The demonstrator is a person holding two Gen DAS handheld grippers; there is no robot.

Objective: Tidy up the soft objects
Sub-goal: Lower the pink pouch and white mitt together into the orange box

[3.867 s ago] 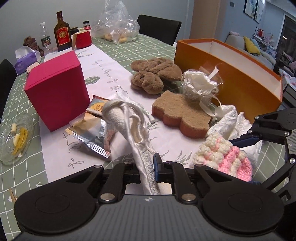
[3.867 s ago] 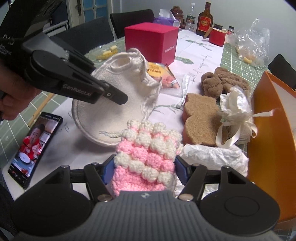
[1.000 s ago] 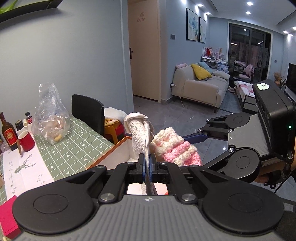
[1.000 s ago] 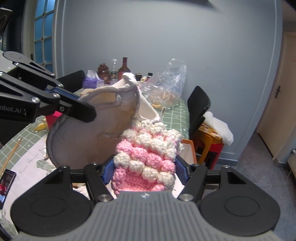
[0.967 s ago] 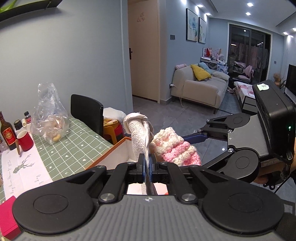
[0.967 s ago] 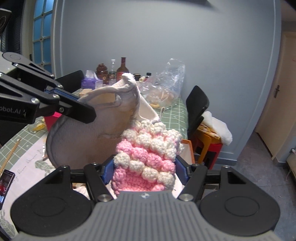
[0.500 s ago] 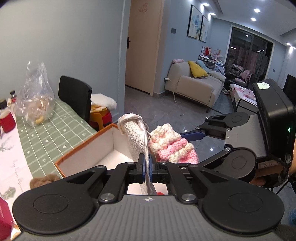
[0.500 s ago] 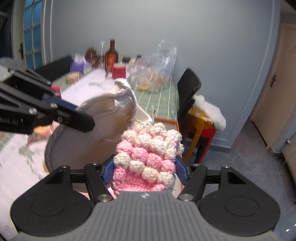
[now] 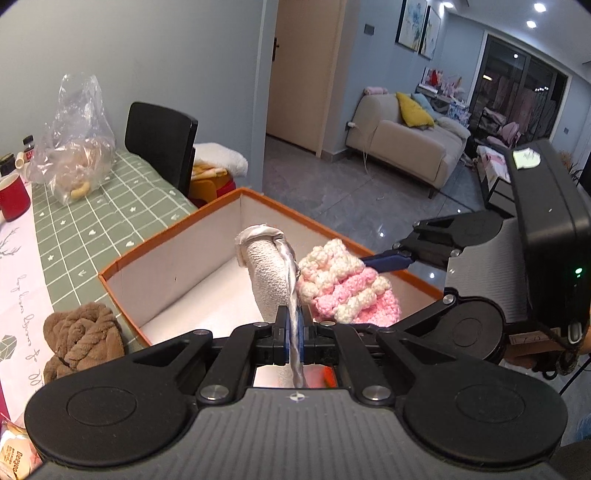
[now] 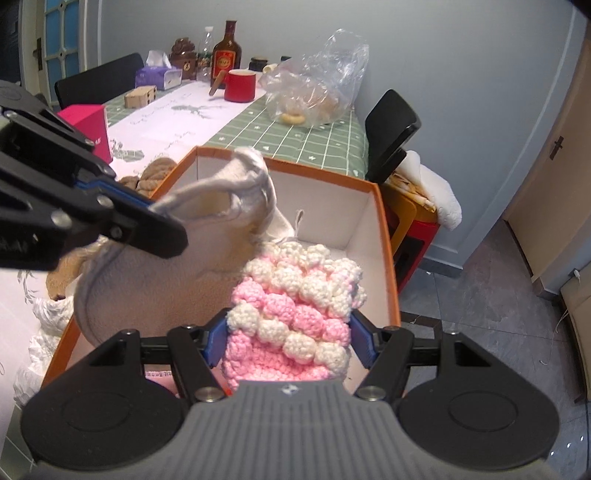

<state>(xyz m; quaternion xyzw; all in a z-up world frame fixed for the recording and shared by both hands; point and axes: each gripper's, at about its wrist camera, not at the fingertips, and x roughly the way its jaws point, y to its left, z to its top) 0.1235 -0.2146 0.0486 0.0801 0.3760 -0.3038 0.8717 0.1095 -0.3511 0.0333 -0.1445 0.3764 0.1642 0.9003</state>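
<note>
Bobbly crocheted pouch (image 10: 295, 306), nubby cream cloth (image 9: 267, 280), matt orange cardboard box (image 9: 177, 229).

Grey-blue walls (image 9: 166, 48), glossy grey tiled floor (image 9: 332, 192), beige sofa (image 9: 402, 144) beside dark glazed doors (image 9: 517, 92), black chair (image 9: 159, 140) at table, ceiling spotlights (image 9: 532, 24) lit.

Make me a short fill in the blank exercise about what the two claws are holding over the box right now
1. The right claw is shut on a knitted piece in white and ____.
2. Both claws hang over an open box whose outside is ____.
3. The left claw pinches a cream-coloured ____ pouch.
4. On the green tablecloth beyond the box stands a mug coloured ____.

Missing words: pink; orange; cloth; red
</note>
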